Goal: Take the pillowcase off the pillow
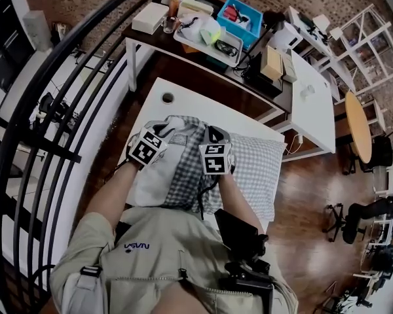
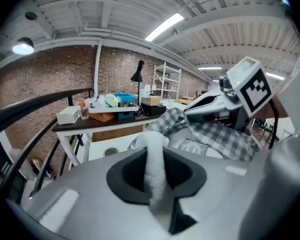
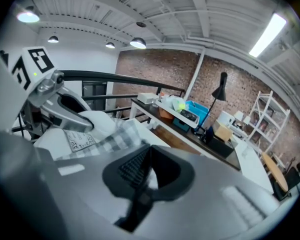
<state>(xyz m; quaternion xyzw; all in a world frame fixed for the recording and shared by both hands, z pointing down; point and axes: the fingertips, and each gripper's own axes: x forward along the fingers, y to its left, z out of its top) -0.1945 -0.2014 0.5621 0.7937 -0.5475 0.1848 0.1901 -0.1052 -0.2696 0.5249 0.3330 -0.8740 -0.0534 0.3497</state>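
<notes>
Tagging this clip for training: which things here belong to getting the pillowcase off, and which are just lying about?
Job: pillow, checked pillowcase, left gripper, right gripper, white table.
Lying about: blue bin, white tray, white box, cardboard box, desk lamp.

We saw a pillowcase (image 1: 249, 169) with small grey and white checks. The pillow (image 1: 147, 185) was plain white, and its tag (image 2: 192, 146) was white with dark print. The left gripper (image 2: 155, 166) and the right gripper (image 3: 144, 178) were light grey with black around the jaws. Each had a cube of black and white squares. The table (image 1: 183, 103) was white. The desk (image 1: 203, 61) behind it had a dark brown top and white legs, and the box (image 1: 239, 18) on it was bright blue. The railing (image 1: 52, 64) was black. The floor (image 1: 314, 195) was shiny brown wood. The wall (image 2: 45, 81) was red-brown brick. The person's shirt (image 1: 164, 254) was tan.
</notes>
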